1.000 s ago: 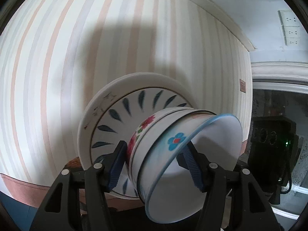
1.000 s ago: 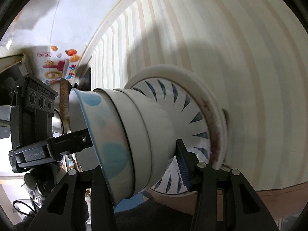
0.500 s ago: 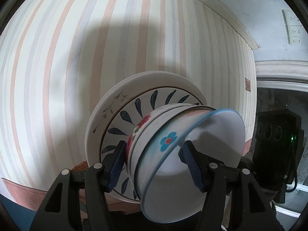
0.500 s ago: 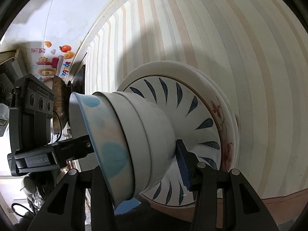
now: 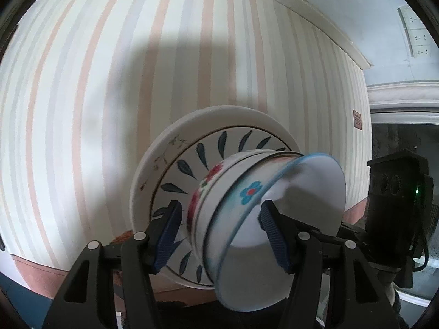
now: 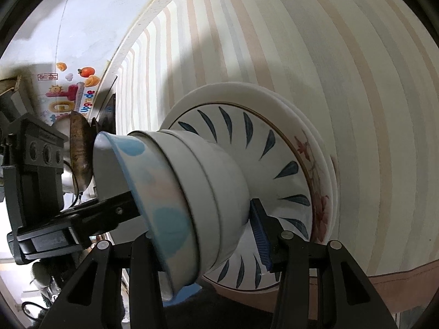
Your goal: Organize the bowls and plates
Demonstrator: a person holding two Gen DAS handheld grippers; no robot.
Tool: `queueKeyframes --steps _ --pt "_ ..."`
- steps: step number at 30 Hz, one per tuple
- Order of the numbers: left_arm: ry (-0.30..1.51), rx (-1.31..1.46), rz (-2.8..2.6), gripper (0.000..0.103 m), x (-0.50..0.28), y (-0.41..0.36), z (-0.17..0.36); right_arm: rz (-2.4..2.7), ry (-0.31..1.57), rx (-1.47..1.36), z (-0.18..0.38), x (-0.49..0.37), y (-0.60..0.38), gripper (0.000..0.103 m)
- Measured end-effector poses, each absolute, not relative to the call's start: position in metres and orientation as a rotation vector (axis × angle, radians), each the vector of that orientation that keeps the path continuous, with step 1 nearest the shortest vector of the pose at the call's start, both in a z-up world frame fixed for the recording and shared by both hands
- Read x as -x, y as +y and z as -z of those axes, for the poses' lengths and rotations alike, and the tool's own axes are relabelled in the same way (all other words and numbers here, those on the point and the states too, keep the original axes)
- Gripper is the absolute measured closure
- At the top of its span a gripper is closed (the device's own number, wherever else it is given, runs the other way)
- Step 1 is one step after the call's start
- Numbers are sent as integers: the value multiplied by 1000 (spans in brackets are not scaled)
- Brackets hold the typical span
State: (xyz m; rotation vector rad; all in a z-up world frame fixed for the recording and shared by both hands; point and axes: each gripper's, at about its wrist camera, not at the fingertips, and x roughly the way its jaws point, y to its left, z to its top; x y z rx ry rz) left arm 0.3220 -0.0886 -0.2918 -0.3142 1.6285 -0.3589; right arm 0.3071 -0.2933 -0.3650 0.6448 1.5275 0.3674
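Nested bowls (image 5: 241,213), the outer with a blue rim and blue flower, the inner ones with red flowers, sit on stacked plates (image 5: 175,170) with dark blue leaf marks. My left gripper (image 5: 219,235) straddles the bowls, one finger behind them by the plates, one inside the blue bowl. In the right wrist view my right gripper (image 6: 203,235) straddles the same bowl stack (image 6: 192,200) against the plates (image 6: 274,142); its left finger is hidden behind the bowls. The whole stack is tilted on its side against a striped wall.
The striped wall (image 5: 137,68) fills the background in both views. The other gripper's black body shows at the right of the left view (image 5: 395,208) and at the left of the right view (image 6: 35,181). A brown pan (image 6: 79,153) is at the left.
Both views have shifted slightly; the stack of bowls and plates has moved a little right and up in the frames, still between both grippers' fingers.
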Motion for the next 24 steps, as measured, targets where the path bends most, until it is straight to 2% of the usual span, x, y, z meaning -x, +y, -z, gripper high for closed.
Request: queueKeyframes --steps 6,11,13,15,16,17,19,24 --pt "1591 285 333 45 -315 -86 280 -350 1494 -608 350 -303 -295 55" --pt "1482 169 275 45 -301 -85 247 -291 1411 -463 311 -294 -293 54" --pt "1429 123 264 45 -294 -83 233 -245 1361 -374 290 -286 -289 43" --pt "1384 83 238 45 -287 -82 219 -211 1305 -301 269 -277 -285 21" --pt "1367 65 227 38 -284 -81 214 -194 1278 -269 258 -272 -283 17" --pt "1346 48 213 24 -281 -82 209 -173 1257 -238 248 -267 -281 15" --pt "1294 27 193 11 -274 -82 198 -126 1214 -185 230 -257 -276 12" --pt "1203 28 170 11 -254 -77 171 -68 1119 -145 194 -234 -274 8"
